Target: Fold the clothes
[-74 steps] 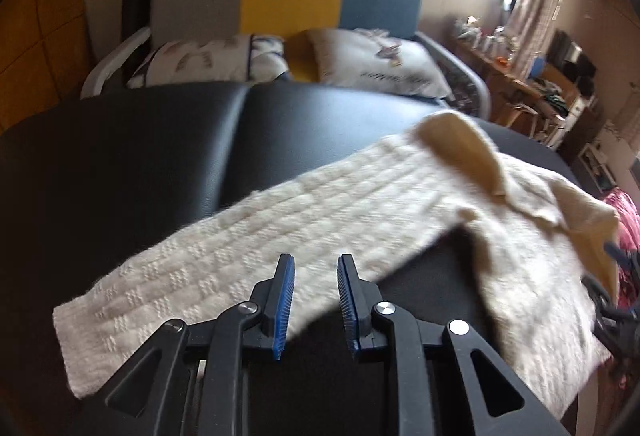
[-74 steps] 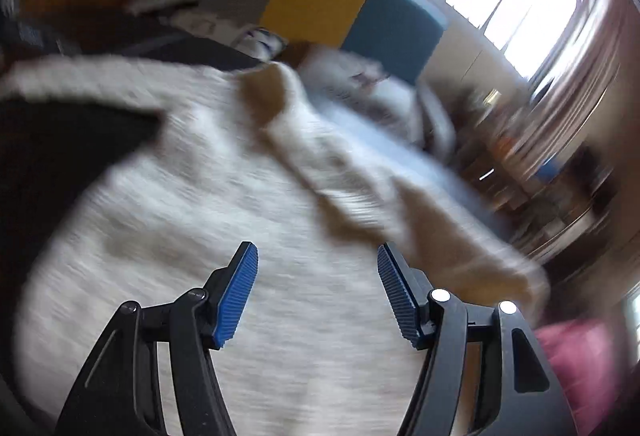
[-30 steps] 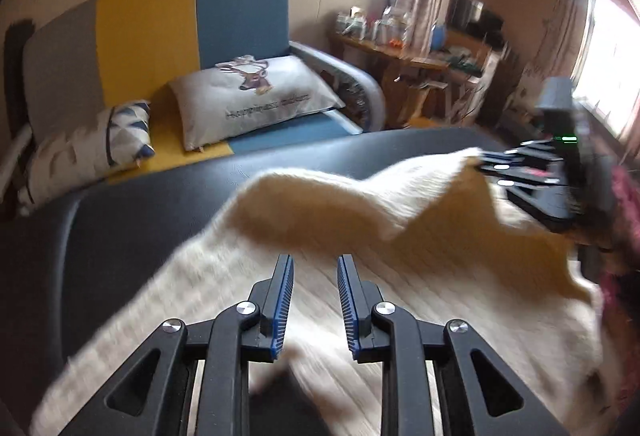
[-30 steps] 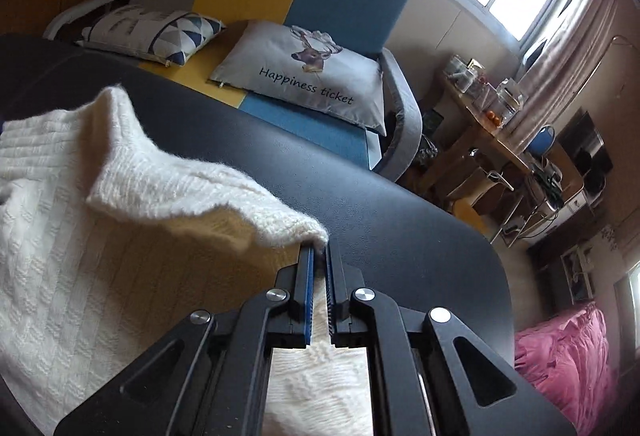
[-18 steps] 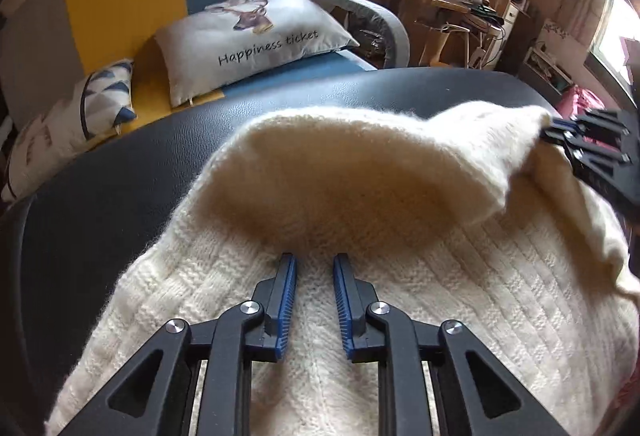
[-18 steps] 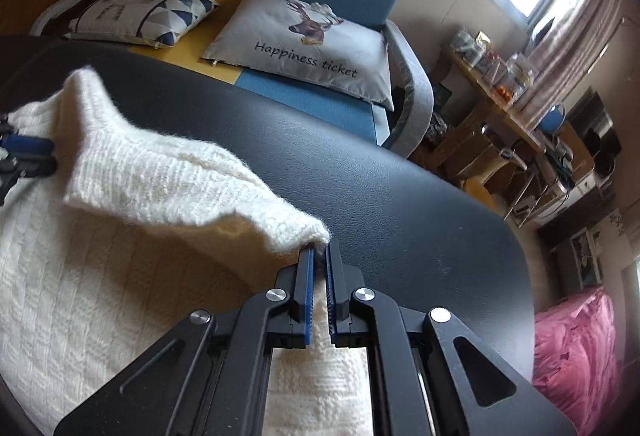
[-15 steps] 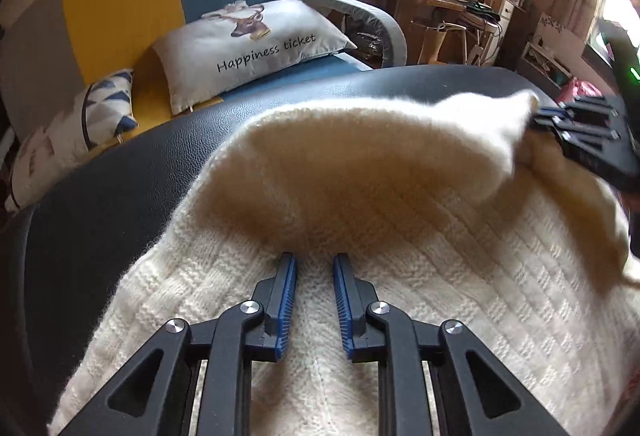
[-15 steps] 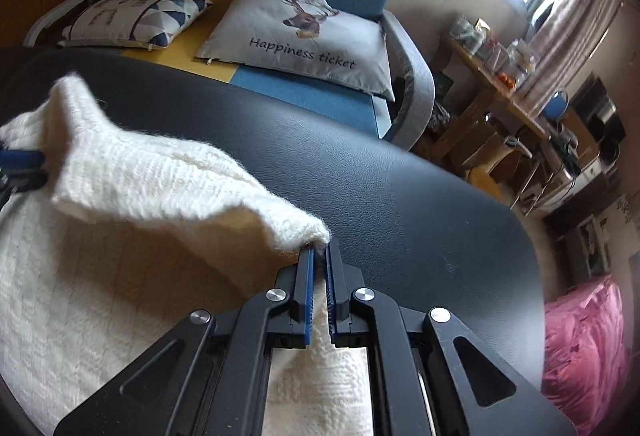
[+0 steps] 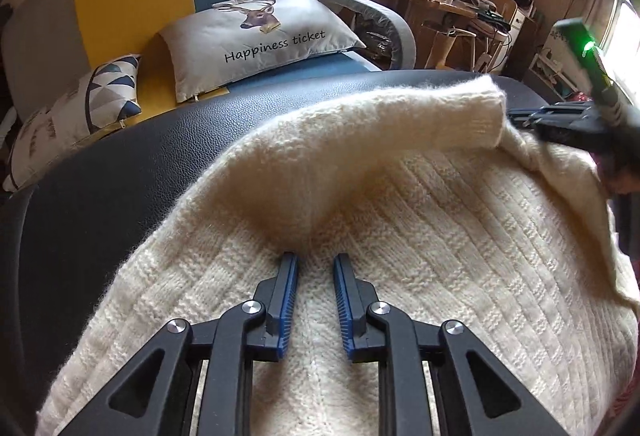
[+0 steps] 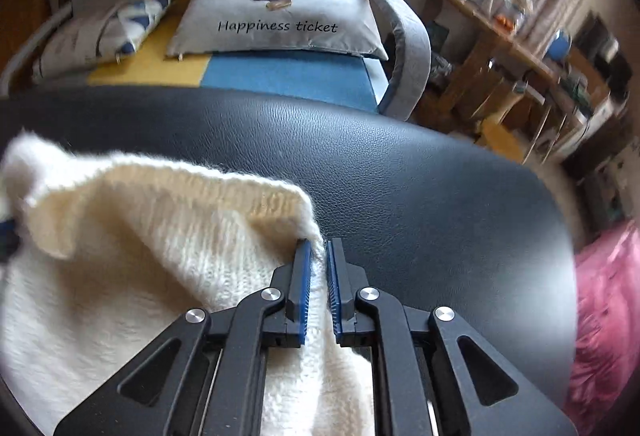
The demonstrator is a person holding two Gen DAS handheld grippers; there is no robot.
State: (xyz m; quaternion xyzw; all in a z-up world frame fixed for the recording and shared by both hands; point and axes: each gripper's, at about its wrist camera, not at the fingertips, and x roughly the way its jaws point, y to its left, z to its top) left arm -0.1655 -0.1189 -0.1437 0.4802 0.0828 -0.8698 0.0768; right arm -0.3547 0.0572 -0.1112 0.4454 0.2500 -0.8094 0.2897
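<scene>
Sleeve (image 9: 400,123) carried further across cream knit sweater (image 9: 460,244), right fingers (image 10: 303,276) pinching its cuff, left fingers (image 9: 289,296) slightly parted, empty

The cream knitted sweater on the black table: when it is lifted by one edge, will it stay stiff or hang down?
The sweater is probably floppy: the flap pinched by the right tool sags in a curve. Its thick fuzzy knit should grip well, not slip. It likely drags on the table rather than slides freely.
</scene>
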